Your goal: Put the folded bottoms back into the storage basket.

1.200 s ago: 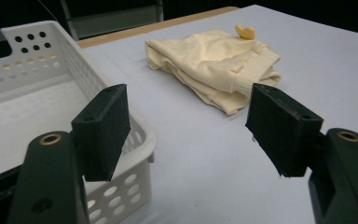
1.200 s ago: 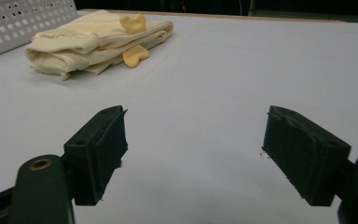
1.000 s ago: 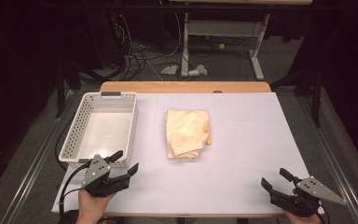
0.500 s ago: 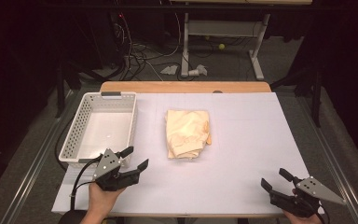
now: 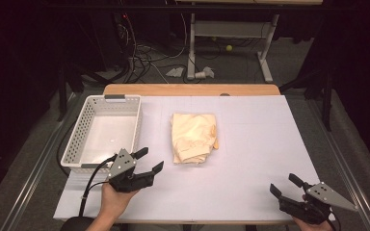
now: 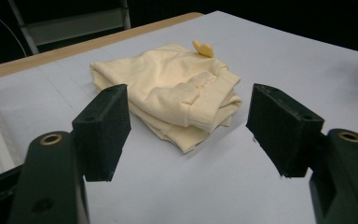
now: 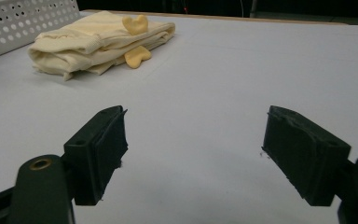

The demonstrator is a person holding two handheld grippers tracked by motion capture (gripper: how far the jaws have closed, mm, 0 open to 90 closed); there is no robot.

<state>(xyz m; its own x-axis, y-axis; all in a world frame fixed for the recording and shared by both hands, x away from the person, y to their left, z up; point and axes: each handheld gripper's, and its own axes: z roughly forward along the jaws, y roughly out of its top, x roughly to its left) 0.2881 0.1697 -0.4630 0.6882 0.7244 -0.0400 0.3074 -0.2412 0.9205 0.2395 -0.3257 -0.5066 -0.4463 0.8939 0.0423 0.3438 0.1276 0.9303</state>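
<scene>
A folded cream-yellow garment (image 5: pixel 192 137) lies in the middle of the white table, with a small yellow tab at its right side. My left gripper (image 5: pixel 149 160) is open at the front left, its jaws pointing up and right at the garment but a short way off it. In the left gripper view the garment (image 6: pixel 168 95) lies just beyond my open left gripper (image 6: pixel 191 135). My right gripper (image 5: pixel 284 185) rests open at the front right corner, far from the garment. In the right gripper view the garment (image 7: pixel 98 42) sits far off at top left, beyond the open right gripper (image 7: pixel 193 156).
A white perforated basket (image 5: pixel 105 132), empty, stands at the left of the table beside the garment; its wall (image 7: pixel 23 23) also shows in the right gripper view. A wooden table edge (image 5: pixel 192 90) runs along the back. Cables and desk legs lie on the floor beyond.
My left gripper has moved right and forward, from the front left corner toward the garment, and stays open. The right gripper has not moved.
</scene>
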